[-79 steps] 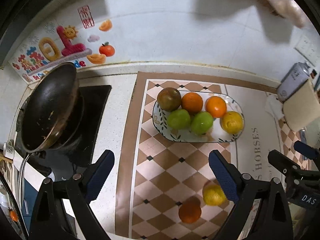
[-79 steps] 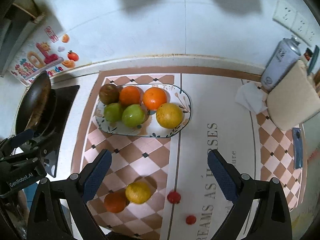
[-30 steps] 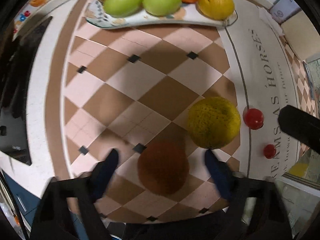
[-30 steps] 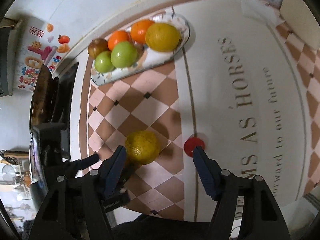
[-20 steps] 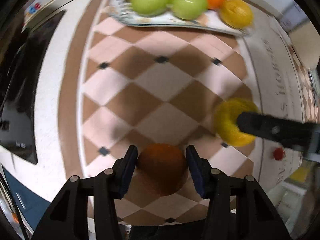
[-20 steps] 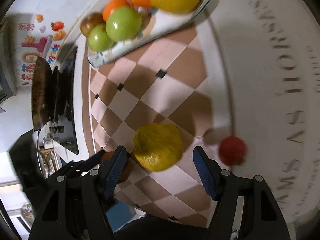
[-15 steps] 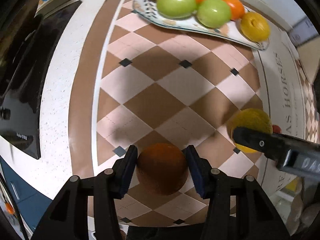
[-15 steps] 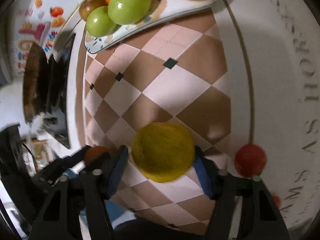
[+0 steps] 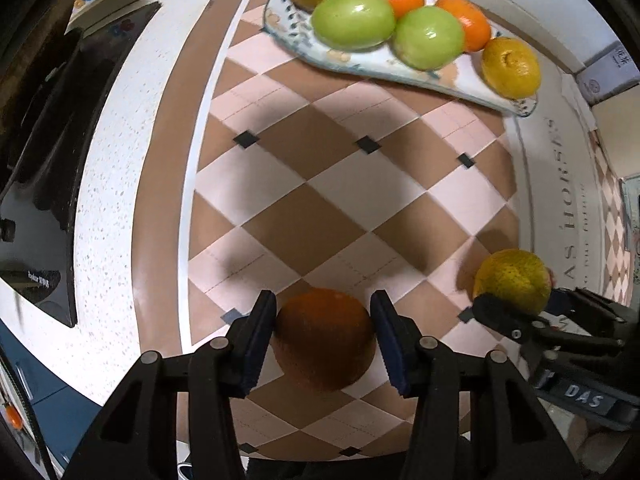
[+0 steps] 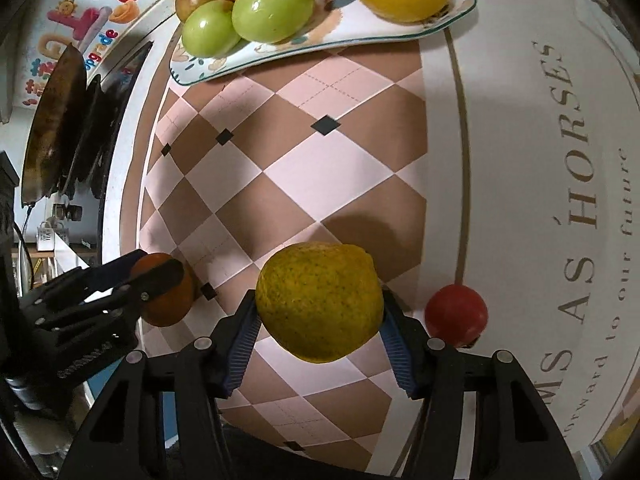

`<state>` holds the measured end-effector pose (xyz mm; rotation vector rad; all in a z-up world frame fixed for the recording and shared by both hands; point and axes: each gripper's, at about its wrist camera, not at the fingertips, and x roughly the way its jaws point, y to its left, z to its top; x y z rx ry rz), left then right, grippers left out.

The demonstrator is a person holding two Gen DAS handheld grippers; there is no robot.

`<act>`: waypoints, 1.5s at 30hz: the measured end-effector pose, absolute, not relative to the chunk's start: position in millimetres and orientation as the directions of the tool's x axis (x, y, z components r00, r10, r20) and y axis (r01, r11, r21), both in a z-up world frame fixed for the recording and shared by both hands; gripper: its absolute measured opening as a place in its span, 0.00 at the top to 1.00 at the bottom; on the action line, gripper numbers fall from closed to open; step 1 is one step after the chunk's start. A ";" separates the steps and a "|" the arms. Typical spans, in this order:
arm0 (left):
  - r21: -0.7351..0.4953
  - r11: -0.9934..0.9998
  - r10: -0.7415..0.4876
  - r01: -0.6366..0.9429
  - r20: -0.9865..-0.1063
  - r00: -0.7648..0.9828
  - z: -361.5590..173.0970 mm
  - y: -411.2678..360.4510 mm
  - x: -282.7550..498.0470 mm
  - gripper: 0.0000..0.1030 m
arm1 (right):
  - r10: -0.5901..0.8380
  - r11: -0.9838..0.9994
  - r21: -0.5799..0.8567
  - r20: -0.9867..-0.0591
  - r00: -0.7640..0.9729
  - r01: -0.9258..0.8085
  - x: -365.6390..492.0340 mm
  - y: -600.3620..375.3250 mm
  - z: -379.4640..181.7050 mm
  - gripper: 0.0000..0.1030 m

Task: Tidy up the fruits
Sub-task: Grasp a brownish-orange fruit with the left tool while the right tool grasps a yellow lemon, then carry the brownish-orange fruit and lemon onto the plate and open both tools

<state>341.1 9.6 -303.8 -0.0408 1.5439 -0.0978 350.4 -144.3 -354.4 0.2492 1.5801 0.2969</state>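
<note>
My left gripper (image 9: 323, 334) is shut on a dark orange (image 9: 324, 338) low over the checkered mat; the orange also shows in the right wrist view (image 10: 170, 300). My right gripper (image 10: 318, 320) is shut on a yellow-green speckled citrus (image 10: 318, 300), which also shows in the left wrist view (image 9: 512, 282). The oval patterned plate (image 9: 384, 66) at the far side holds two green apples, two oranges, a brown fruit and a yellow lemon (image 9: 510, 66); the plate also shows in the right wrist view (image 10: 320, 50).
A small red tomato (image 10: 456, 314) lies on the mat just right of my right gripper. A black stove (image 9: 44, 152) with a dark pan (image 10: 54, 120) sits at the left. The mat's white lettered panel (image 10: 540, 160) lies at the right.
Both grippers came down from above the mat and closed: the left on the orange, the right on the yellow-green citrus. The view has since tilted back toward the plate.
</note>
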 end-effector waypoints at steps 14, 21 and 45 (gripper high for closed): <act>-0.235 0.970 -0.234 0.064 -0.972 -0.024 -282.2 -10.2 393.3 0.62 | 0.378 0.924 0.380 -0.925 0.039 0.050 388.0 -196.5 -329.9 0.41; -0.297 0.955 -0.296 0.009 -0.953 -0.066 -296.2 -17.0 400.7 0.48 | 0.415 0.905 0.416 -0.909 0.024 0.089 389.1 -204.1 -340.7 0.41; -0.254 0.952 -0.258 0.170 -0.966 0.002 -288.8 -87.9 416.0 0.50 | 0.431 0.877 0.444 -0.896 0.109 0.183 398.9 -260.1 -315.6 0.41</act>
